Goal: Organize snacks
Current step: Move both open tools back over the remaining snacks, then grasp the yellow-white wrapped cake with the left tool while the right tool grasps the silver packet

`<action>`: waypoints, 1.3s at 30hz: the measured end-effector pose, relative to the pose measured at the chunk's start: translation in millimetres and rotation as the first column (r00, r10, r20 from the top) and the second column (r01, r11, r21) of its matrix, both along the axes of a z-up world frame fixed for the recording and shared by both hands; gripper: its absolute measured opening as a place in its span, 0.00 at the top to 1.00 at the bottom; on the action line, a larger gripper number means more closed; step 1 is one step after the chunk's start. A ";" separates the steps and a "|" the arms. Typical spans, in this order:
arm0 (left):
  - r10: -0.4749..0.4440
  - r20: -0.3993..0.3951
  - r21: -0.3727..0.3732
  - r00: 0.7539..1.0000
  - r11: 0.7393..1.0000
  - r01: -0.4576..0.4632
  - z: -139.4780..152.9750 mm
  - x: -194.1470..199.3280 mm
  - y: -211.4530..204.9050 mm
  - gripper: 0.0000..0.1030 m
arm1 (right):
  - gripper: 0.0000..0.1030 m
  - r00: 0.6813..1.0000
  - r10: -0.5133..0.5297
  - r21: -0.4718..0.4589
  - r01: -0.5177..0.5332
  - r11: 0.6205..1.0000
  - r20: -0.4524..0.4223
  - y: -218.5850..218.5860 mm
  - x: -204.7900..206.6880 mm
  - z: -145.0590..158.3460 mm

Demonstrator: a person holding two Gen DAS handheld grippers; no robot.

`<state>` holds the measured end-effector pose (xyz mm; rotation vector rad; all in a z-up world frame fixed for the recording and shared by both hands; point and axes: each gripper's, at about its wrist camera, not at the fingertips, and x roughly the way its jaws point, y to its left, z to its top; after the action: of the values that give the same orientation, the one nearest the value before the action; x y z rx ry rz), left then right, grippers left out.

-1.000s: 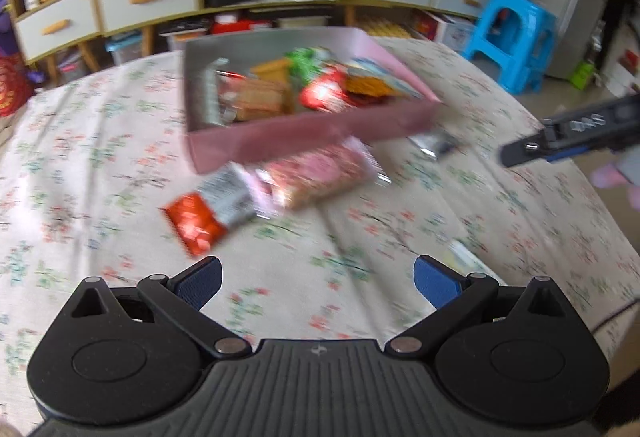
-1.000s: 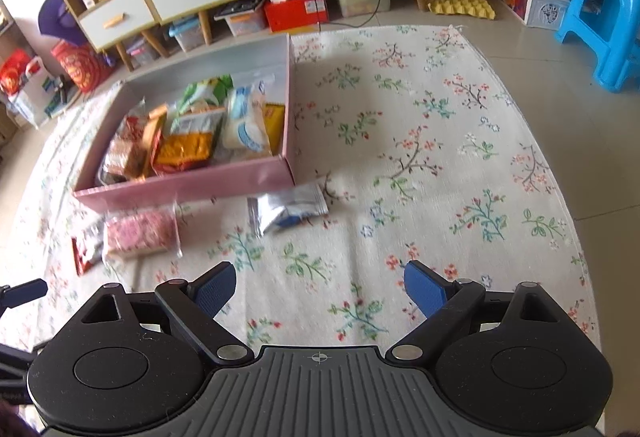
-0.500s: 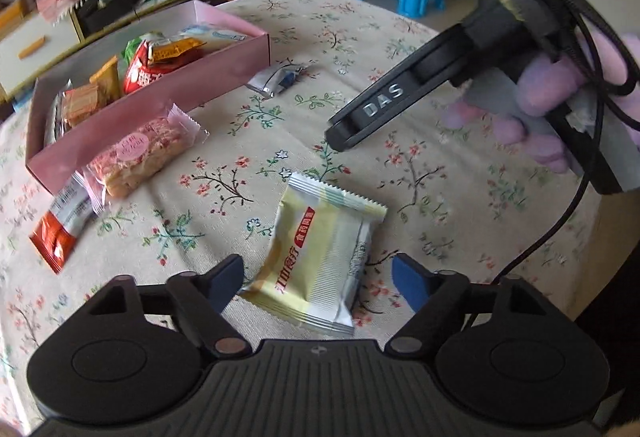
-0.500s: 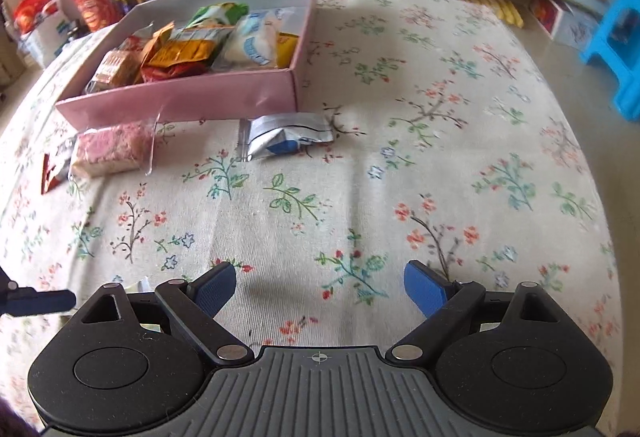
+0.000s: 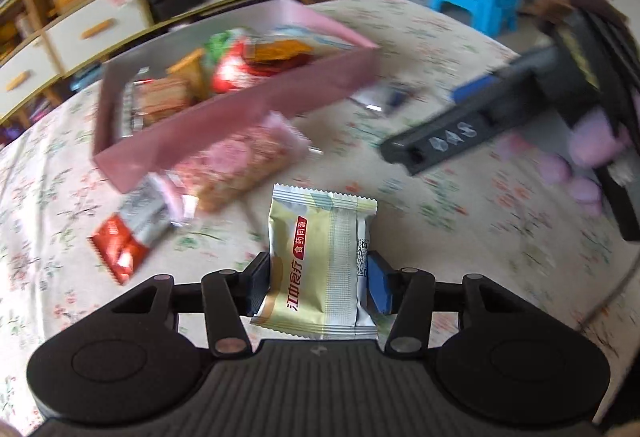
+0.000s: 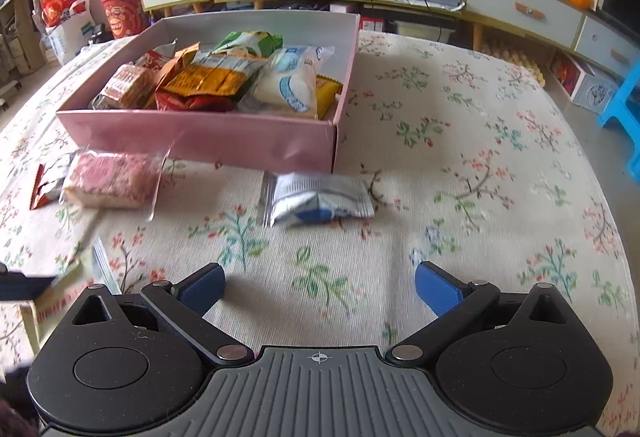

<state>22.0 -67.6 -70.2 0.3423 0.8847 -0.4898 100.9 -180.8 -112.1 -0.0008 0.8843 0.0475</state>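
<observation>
Right wrist view gave me the clearest look at what lay around. A pink box (image 6: 256,141) sat in the upper left of the frame on the flowered cloth (image 6: 460,173), and I could not count the snacks heaped inside it. Three packets lay loose below its front wall: a silver and blue packet (image 6: 318,199) just under the box's near corner, a pink packet (image 6: 110,179) at the left, and a red and silver packet (image 6: 46,185) tucked against that one's left end. Nothing stood between my right gripper (image 6: 320,287) and the silver and blue packet, which lay above the fingertips and apart from them. Its jaws stood wide, having just opened further, with only bare cloth between them.

From the left wrist view, blurred everywhere but close in, the box (image 5: 236,125) filled the upper left, and the right gripper (image 5: 472,135) reached in from the right edge, held by a hand in a purple glove (image 5: 588,157). My left gripper (image 5: 318,283) had just been closing, and its pads pressed both sides of one pale yellow packet (image 5: 320,257) at the lower centre, which stood upright between them.
</observation>
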 end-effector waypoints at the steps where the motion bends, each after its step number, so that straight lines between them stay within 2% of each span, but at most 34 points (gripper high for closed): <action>1: 0.026 0.004 0.003 1.000 1.000 -0.026 0.2 4.0 1.7 0.54 | 0.01 1.000 0.002 -0.001 -0.002 1.000 0.004 0.0 2.3 -0.2; 7: 0.131 -0.011 -0.017 0.991 0.991 -0.132 -1.0 28.0 11.6 0.52 | 0.01 1.000 0.016 -0.016 -0.016 1.000 0.013 4.0 15.9 0.5; 12: 0.141 -0.018 -0.025 0.990 0.990 -0.141 -0.5 33.2 11.7 0.49 | 0.03 1.000 0.026 -0.039 -0.026 0.999 0.015 11.0 24.3 2.2; 14: 0.138 -0.021 -0.025 0.990 0.990 -0.139 -1.3 36.5 9.9 0.45 | 0.05 0.999 0.031 -0.043 -0.030 0.999 0.020 13.4 26.1 2.9; 17: 0.138 -0.024 -0.022 0.990 0.990 -0.139 -1.2 37.3 8.0 0.45 | 0.14 0.999 0.039 -0.043 -0.037 0.998 0.030 17.0 26.8 4.7; 21: 0.139 -0.037 -0.024 0.990 0.990 -0.140 0.6 39.9 7.6 0.49 | 0.38 0.998 0.051 -0.033 -0.050 0.998 0.034 20.0 27.5 8.9; 24: 0.143 -0.047 -0.031 0.989 0.989 -0.144 3.3 39.9 9.0 0.51 | 0.53 0.999 0.043 -0.017 -0.043 0.999 0.024 19.6 28.0 11.3; 32: 0.136 -0.057 -0.047 0.989 0.989 -0.139 12.1 39.1 12.7 0.56 | 0.53 1.000 0.019 -0.033 -0.019 0.999 -0.016 18.7 23.6 20.0; 39: 0.128 -0.072 -0.071 0.989 0.989 -0.133 23.8 38.0 13.5 0.58 | 0.53 0.998 -0.033 0.034 0.035 0.999 -0.062 11.2 15.9 38.5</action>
<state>59.9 -54.1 -46.4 0.1984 0.9453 -0.4143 116.8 -169.6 -73.7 0.0486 0.9444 0.0311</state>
